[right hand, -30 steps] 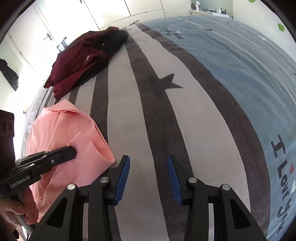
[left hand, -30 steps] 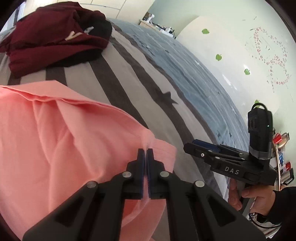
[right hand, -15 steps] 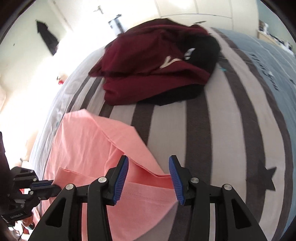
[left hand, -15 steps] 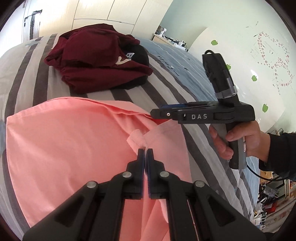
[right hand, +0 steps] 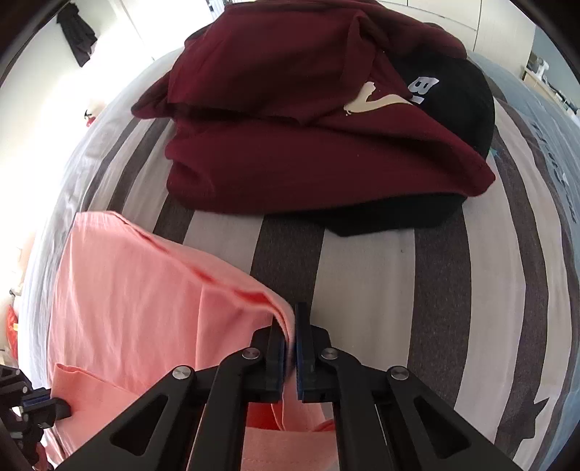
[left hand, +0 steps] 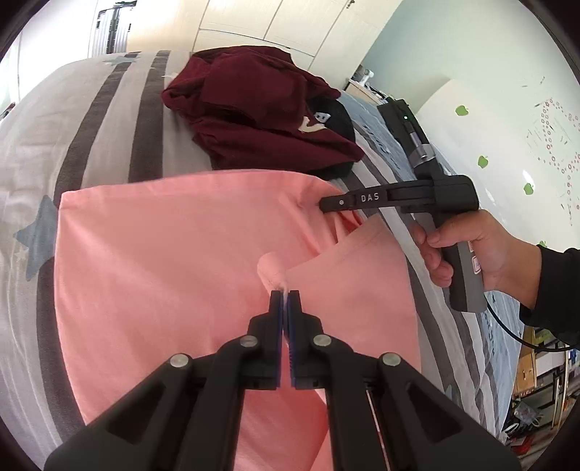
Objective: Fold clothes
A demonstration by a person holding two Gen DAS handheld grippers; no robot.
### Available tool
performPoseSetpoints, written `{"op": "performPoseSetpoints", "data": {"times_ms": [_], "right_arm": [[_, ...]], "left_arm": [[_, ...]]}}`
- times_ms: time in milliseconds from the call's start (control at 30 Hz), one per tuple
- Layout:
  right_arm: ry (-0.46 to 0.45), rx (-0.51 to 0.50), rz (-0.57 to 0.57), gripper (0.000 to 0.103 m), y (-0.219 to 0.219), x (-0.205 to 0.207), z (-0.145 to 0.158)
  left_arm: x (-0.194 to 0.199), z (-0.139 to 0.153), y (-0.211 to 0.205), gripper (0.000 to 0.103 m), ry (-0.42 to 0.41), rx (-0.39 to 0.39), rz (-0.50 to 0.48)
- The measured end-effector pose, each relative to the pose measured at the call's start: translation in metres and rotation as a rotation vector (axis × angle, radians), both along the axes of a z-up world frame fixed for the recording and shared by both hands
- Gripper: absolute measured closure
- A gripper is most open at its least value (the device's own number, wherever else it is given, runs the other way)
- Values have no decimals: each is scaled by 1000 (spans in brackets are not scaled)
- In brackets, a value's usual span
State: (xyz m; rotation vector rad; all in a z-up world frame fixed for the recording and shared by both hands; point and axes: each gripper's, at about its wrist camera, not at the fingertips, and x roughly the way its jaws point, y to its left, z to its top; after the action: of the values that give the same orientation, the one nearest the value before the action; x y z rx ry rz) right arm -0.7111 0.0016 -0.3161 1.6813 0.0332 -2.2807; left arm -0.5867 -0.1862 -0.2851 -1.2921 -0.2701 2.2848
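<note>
Left gripper (left hand: pixel 284 295), bottom centre of the left wrist view: jaws pressed together on a small bunched pinch of the pink shirt (left hand: pixel 174 261). Only a sliver of cloth shows between the blue pads.

Right gripper (right hand: pixel 290 326), bottom centre of the right wrist view: jaws closed on a folded edge of the same pink shirt, the fabric draping down to lower left of that frame. In the left wrist view the right gripper (left hand: pixel 326 203) enters from the right, its tip at the shirt's upper right corner, "DAS" lettered on its side; a hand (left hand: pixel 467 253) in a dark sleeve (left hand: pixel 554 286) grips its handle, a cable trailing below.

Pink shirt lies spread over the striped bedspread (left hand: pixel 108 119), filling the middle and lower left of the left wrist view; one flap is folded across at right.

Beyond the shirt, upper centre in both views: a maroon garment (right hand: pixel 319 123) heaped on a black garment (right hand: pixel 456 98) with white lettering. A strip of grey and white stripes separates this pile from the pink shirt in the right wrist view.

Farthest: pale cupboard doors (left hand: pixel 275 21) at top, a wall with green apple stickers (left hand: pixel 482 161) at upper right.
</note>
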Motion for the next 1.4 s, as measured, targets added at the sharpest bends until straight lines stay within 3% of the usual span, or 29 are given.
{"op": "performPoseSetpoints", "data": {"times_ms": [133,300,467,567,600,667,700,867,1067,1133,1167,1200,1300,1400], "right_arm": [[-74,-43,-73,100,-1,-31,6],[-244,-152,-160,98,-3,-59,-7],[-379,-252,-255,97,8,-73,-19],[-403,-270,-278,96,21,-75,-18],[-415,-284,-291,95,26,-76,-19],[-451,-315,-331,82,38,-76,-22],[-463,-311,-341,77,43,-77,-24],[-523,-349,-389,76,55,-81,-23],[-608,-285,-401,76,36,-96,-17],[-545,-147,-328,76,21,-103,-5],[-522,-96,-299,62,15,-104,1],[-535,-79,-283,39,11,-102,5],[-521,-53,-257,35,5,-99,18],[-389,-100,-257,35,9,-98,33]], "left_arm": [[-21,10,-24,102,8,-6,68],[-58,24,-58,102,22,-56,150],[-91,13,-84,102,-19,-148,207],[-100,6,-94,102,-39,-171,226],[-102,4,-96,102,-44,-178,229],[-105,-1,-96,102,-53,-200,224],[-105,-3,-95,102,-57,-211,219],[-100,-12,-93,102,-67,-228,215],[-92,-20,-91,102,-72,-219,215],[-91,-20,-91,102,-74,-218,218],[-90,-20,-90,102,-70,-219,217],[-90,-19,-90,102,-66,-219,217],[-88,-18,-90,102,-58,-218,221],[-90,-20,-94,102,-54,-214,243]]}}
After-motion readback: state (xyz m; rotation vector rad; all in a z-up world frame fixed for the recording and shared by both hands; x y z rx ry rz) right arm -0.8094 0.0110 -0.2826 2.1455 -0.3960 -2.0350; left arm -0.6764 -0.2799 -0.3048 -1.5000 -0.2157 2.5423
